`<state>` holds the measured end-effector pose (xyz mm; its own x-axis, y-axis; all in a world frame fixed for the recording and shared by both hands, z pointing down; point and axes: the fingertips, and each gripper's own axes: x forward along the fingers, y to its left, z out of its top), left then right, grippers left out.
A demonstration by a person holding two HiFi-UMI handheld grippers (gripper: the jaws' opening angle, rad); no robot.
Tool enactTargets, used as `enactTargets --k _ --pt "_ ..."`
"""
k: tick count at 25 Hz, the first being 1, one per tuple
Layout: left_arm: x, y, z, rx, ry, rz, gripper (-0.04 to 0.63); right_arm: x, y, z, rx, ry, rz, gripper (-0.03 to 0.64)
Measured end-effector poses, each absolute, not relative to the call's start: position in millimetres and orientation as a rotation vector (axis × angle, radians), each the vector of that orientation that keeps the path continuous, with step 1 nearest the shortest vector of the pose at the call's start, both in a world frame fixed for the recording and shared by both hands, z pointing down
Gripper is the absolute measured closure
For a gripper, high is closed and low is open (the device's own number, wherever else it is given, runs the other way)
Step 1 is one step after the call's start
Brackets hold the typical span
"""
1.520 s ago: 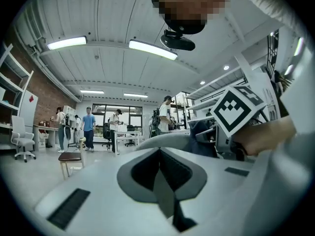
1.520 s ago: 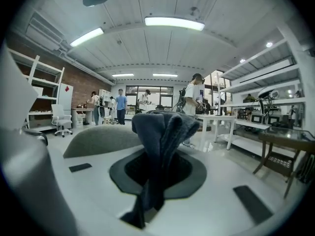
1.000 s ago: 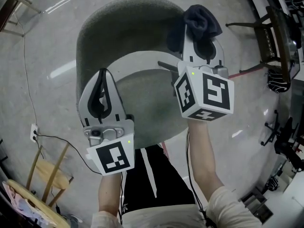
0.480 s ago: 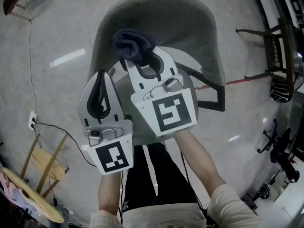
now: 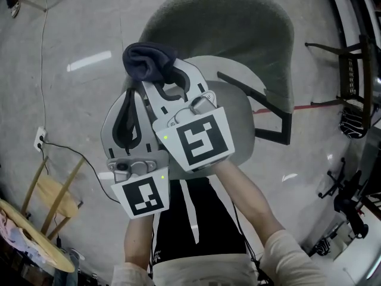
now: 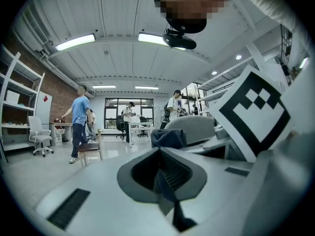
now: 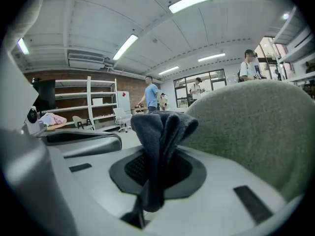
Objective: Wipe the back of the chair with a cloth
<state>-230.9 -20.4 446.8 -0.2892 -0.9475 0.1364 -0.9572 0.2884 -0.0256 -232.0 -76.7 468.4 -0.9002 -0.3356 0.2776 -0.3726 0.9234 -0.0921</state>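
The chair has a curved grey-green upholstered back (image 5: 238, 22) and a round seat (image 5: 241, 121). My right gripper (image 5: 159, 76) is shut on a dark blue cloth (image 5: 147, 61), which bunches out past its fingertips at the left end of the chair back. In the right gripper view the cloth (image 7: 160, 132) stands up from the shut gripper (image 7: 147, 183), with the chair back (image 7: 251, 127) just to its right. My left gripper (image 5: 127, 103) sits lower left, partly under the right one, shut and empty. In the left gripper view it (image 6: 160, 171) points toward the cloth (image 6: 169, 137).
A wooden stool (image 5: 53, 201) stands at the lower left near a floor socket (image 5: 38, 140) and cable. A dark-framed chair (image 5: 351, 70) is at the right. Several people (image 6: 78, 122) stand among desks and shelves in the room behind.
My right gripper has carried the cloth from the right end of the chair back across to the left end, crossing over the left gripper. The left gripper has barely moved.
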Motion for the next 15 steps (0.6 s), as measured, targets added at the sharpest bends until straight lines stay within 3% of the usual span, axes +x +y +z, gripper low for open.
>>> enactTargets --k 15 --pt "-225 -36 451 1.834 -2.412 0.150 0.580 -222 -100 472 0.601 -2.795 0.175 0.558"
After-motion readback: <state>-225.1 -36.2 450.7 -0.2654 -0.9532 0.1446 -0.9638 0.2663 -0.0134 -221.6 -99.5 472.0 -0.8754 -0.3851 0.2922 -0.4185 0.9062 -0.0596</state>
